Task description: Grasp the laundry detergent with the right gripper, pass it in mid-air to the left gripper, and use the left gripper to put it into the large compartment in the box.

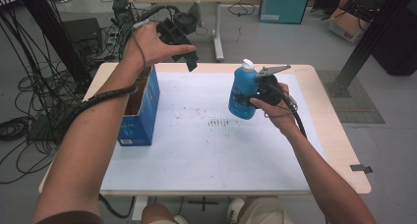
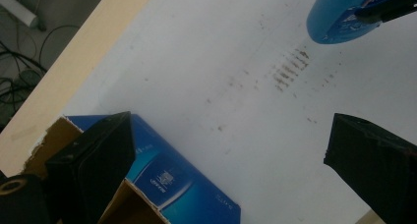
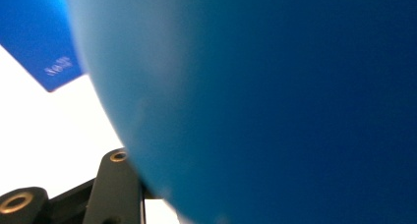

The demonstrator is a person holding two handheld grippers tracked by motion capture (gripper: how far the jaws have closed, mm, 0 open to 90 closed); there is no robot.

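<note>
One blue bottle (image 1: 242,90) (right gripper (image 1: 253,93) clamps it), one box (image 1: 140,111).

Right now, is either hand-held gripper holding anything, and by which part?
The right hand-held gripper holds the blue bottle by its body, off the table. The left hand-held gripper is open and holds nothing.

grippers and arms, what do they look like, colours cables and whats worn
Both grippers are black. The left gripper has blunt, wedge-shaped black jaws and brass-coloured eyelets at its base; a black cable in spiral wrap runs along the forearm. The right gripper carries a grey three-cornered plate and trails a thick black cable. Both forearms are bare, without sleeves.
</note>
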